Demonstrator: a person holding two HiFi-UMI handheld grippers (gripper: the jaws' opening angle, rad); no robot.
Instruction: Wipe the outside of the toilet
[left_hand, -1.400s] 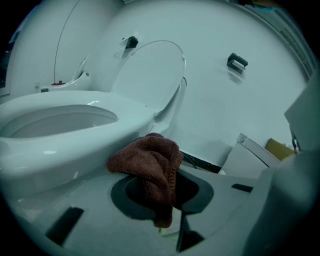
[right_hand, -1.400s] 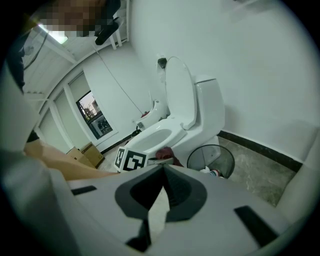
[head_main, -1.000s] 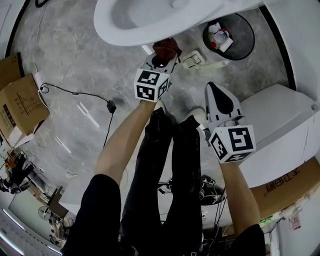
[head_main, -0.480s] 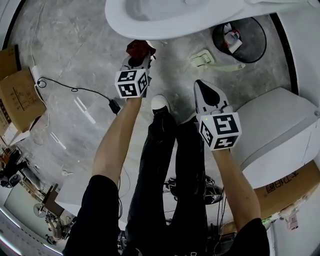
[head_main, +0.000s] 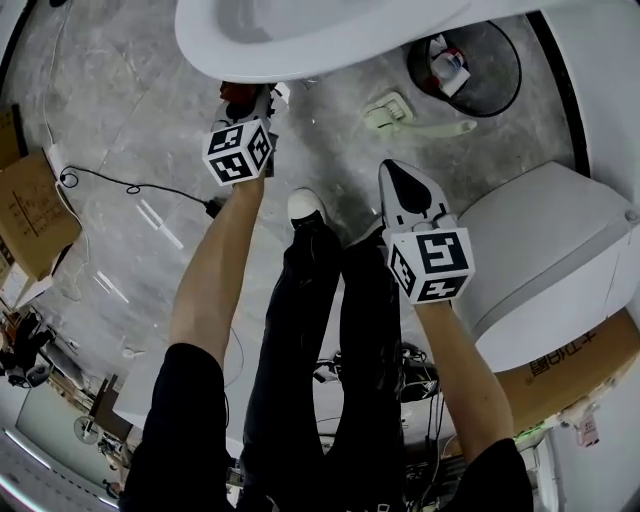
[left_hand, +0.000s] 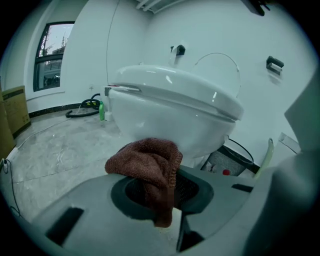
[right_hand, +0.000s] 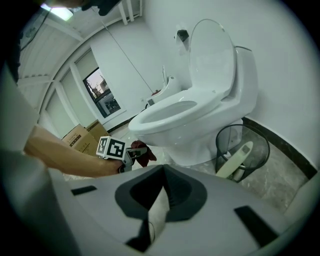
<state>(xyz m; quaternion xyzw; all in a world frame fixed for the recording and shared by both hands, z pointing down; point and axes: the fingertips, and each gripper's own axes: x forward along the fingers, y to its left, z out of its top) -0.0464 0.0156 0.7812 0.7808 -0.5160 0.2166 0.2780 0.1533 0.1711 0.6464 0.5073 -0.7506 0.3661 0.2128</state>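
The white toilet (head_main: 300, 45) fills the top of the head view, and its bowl (left_hand: 170, 110) looms close ahead in the left gripper view. My left gripper (head_main: 252, 100) is shut on a brown cloth (head_main: 236, 92), held just under the front of the bowl's outer rim. That cloth (left_hand: 145, 160) bunches over the left gripper (left_hand: 160, 187). My right gripper (head_main: 395, 178) hangs lower right, away from the bowl, jaws together with nothing in them. From the right gripper (right_hand: 157, 195) I see the toilet (right_hand: 195, 125), seat lid up, and the cloth (right_hand: 147, 156).
A black mesh bin (head_main: 500, 70) with rubbish stands right of the toilet, a pale long-handled tool (right_hand: 235, 160) leaning in it. A white fixture (head_main: 560, 250) and a cardboard box (head_main: 570, 365) sit at right. Boxes (head_main: 30, 215) and a cable (head_main: 140, 185) lie left. The person's shoe (head_main: 305, 208) is below.
My left gripper has carried the cloth leftward along the underside of the bowl's rim. The right gripper has stayed about where it was, still shut.
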